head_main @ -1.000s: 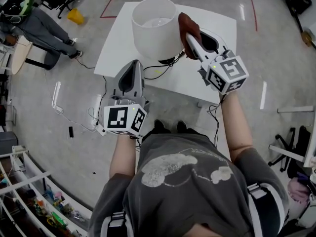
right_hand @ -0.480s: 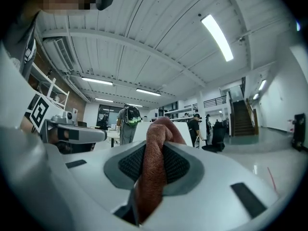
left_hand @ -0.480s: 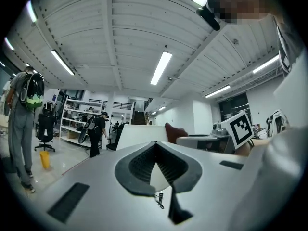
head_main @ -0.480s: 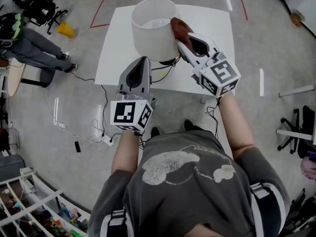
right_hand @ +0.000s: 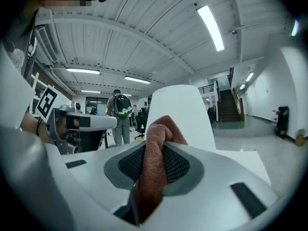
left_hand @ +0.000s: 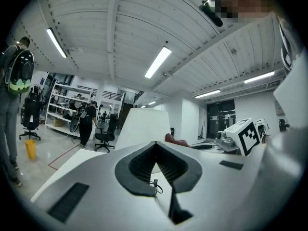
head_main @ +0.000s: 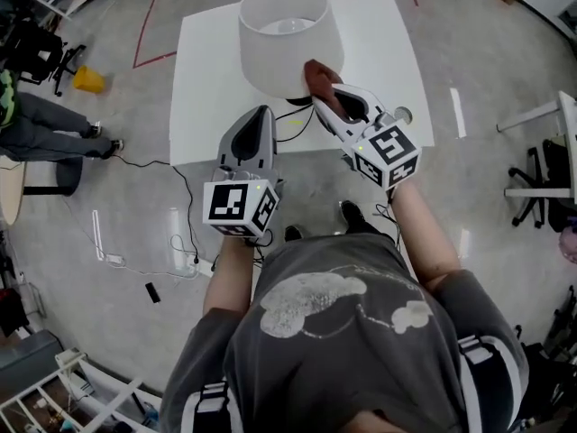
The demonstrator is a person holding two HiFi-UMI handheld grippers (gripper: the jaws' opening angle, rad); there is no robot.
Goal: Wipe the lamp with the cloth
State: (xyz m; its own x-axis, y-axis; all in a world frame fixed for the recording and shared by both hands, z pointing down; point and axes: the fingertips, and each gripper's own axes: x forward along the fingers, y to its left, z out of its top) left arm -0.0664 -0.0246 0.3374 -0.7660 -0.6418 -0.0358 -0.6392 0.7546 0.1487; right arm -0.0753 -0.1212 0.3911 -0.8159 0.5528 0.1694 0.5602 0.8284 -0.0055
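White table (head_main: 388, 52) with a white lamp (head_main: 288, 34) standing on it, black cable (head_main: 290, 123) running off the near edge. Left gripper (head_main: 259, 115) hovers just short of the shade, jaws closed on nothing, so it isn't steadying the lamp. Right gripper (head_main: 323, 97) is clamped on the rust-red cloth (head_main: 316, 73), which looks pressed to the shade's lower rim on the near right side. My read: mid-wipe, one patch covered at best; no visible dirt to judge by. Likely left to do: the rest of the shade round the far side, plus the base, which is hidden under the shade.
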